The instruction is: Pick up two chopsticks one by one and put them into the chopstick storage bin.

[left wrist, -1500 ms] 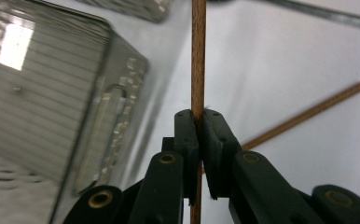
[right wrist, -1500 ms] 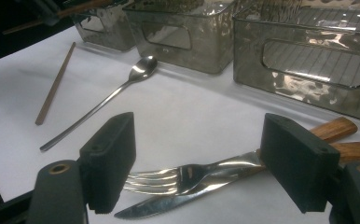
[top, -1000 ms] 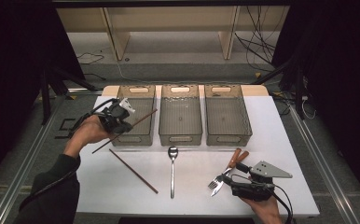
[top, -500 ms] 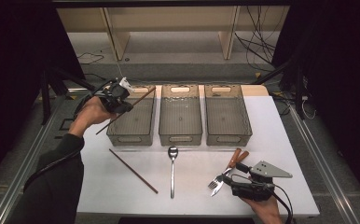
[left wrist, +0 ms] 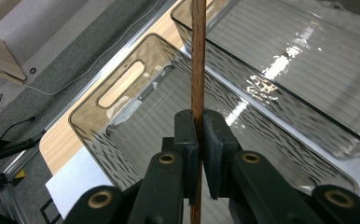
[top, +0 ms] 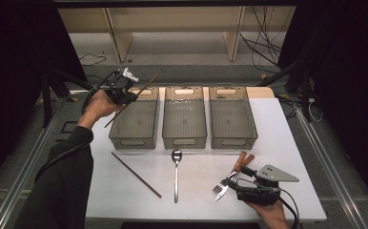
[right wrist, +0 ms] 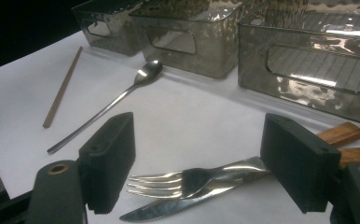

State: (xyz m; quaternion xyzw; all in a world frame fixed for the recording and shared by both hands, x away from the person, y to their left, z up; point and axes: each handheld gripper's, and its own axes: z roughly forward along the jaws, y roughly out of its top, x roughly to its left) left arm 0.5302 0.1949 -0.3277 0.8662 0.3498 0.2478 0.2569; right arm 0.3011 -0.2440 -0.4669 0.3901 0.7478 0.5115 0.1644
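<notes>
A white-covered bench [top: 125,191] is set amid dark surroundings. A chopstick [left wrist: 197,70] is clamped in the left tongs [left wrist: 198,135] over a bin [left wrist: 122,116]; the right tongs [right wrist: 197,168] are held wide open around a fork [right wrist: 178,182].

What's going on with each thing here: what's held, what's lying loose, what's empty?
Left gripper: shut on a chopstick, above the left bin.
Held chopstick: clamped, tilted, off the table.
Right gripper: open, jaws either side of the fork and knife.
Fork: lying flat across the knife.
Knife: lying flat.
Spoon: lying loose.
Second chopstick: lying loose.
Three bins: upright, empty.
</notes>
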